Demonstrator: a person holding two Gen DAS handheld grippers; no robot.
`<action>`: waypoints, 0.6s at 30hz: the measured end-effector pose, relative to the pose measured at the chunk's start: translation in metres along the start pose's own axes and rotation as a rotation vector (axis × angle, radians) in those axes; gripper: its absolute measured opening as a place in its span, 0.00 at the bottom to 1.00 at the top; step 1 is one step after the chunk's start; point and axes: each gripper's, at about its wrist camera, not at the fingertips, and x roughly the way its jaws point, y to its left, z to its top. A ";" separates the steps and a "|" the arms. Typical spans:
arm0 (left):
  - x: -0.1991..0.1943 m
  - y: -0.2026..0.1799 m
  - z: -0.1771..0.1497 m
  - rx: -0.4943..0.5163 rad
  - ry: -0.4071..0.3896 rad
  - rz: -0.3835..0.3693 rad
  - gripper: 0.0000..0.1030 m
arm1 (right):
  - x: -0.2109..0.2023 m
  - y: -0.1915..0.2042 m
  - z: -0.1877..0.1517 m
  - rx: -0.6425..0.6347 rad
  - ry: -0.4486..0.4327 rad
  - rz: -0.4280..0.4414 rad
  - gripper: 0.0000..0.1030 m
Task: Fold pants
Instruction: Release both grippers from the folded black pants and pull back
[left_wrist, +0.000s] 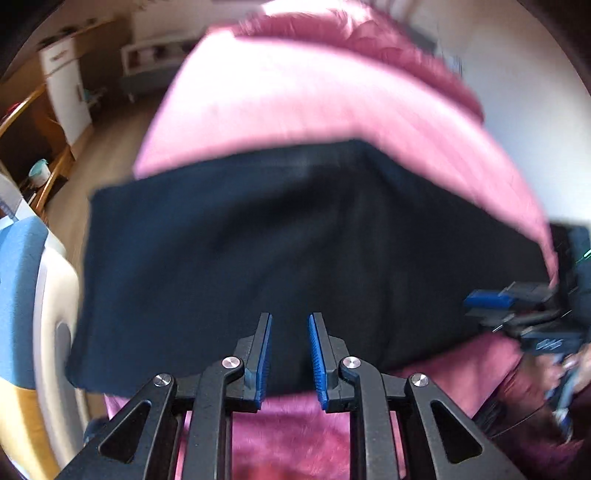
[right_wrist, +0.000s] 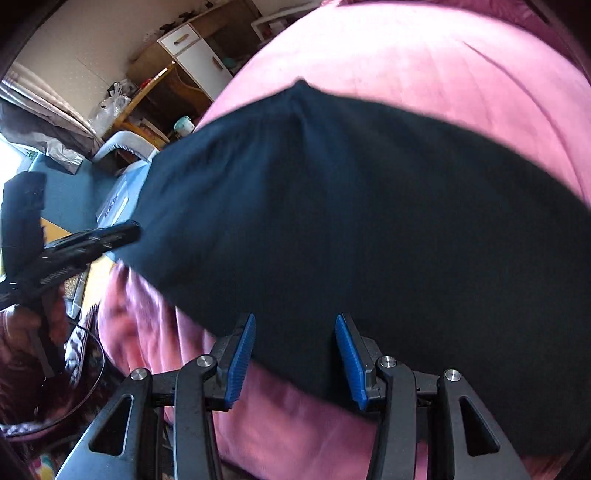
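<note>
Dark navy pants (left_wrist: 295, 236) lie folded in a broad band across a pink bed cover (left_wrist: 295, 92). My left gripper (left_wrist: 290, 321) hovers over the near edge of the pants, its blue pads a small gap apart with nothing pinched between them. In the left wrist view my right gripper (left_wrist: 491, 299) shows blurred at the right end of the pants. In the right wrist view the pants (right_wrist: 351, 221) fill the middle. My right gripper (right_wrist: 295, 319) stands open above their near edge and holds nothing. My left gripper (right_wrist: 92, 236) shows at the pants' left end.
The pink bed cover (right_wrist: 443, 66) spreads beyond the pants. A white cabinet (right_wrist: 199, 55) and a wooden desk (right_wrist: 147, 92) stand across the room. A blue and white padded thing (left_wrist: 22, 295) sits left of the bed. A person's patterned sleeve (right_wrist: 22, 332) is at lower left.
</note>
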 end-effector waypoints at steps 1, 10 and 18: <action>0.008 0.001 -0.006 -0.005 0.033 0.015 0.19 | 0.001 -0.002 -0.009 0.005 0.008 -0.001 0.45; -0.002 0.004 -0.023 -0.041 -0.003 0.010 0.18 | -0.001 -0.013 -0.029 0.074 -0.058 0.020 0.30; -0.040 0.076 -0.027 -0.359 -0.086 -0.007 0.27 | -0.018 0.039 -0.025 -0.101 -0.135 -0.051 0.41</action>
